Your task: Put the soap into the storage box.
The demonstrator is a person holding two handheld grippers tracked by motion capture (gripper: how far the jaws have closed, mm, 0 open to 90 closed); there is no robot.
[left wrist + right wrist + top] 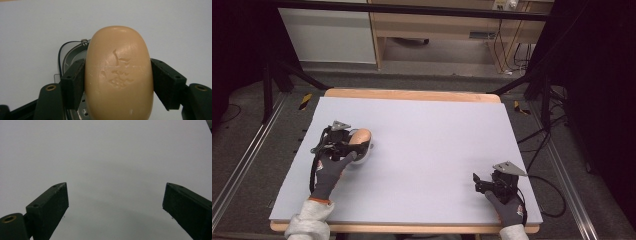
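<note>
Gripping the tan soap bar (119, 75) by its two long sides, the left gripper (343, 141) holds it above a clear soap dish (72, 53) at centre left, probably to set it inside, while the right gripper (484, 184) waits at lower right, jaws spread wide.
</note>
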